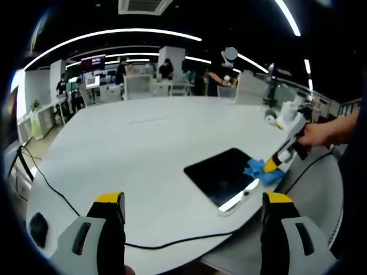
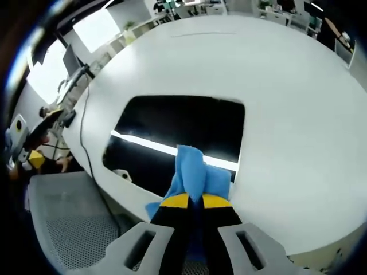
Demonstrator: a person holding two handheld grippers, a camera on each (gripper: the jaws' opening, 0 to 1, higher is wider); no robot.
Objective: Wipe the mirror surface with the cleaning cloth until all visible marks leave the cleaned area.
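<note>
One claw, my right claw (image 2: 195, 200), pinches the blue cloth (image 2: 192, 172) on the near edge of the mirror (image 2: 172, 123), which lies on the white surface (image 2: 287, 86). I should press flat and sweep slowly across the glass. My left claw (image 1: 192, 220) hovers spread.

Mirror (image 2: 183, 134) flat on table (image 2: 287, 86) nr edge; cloth (image 2: 192, 172) on mirror's near edge.
</note>
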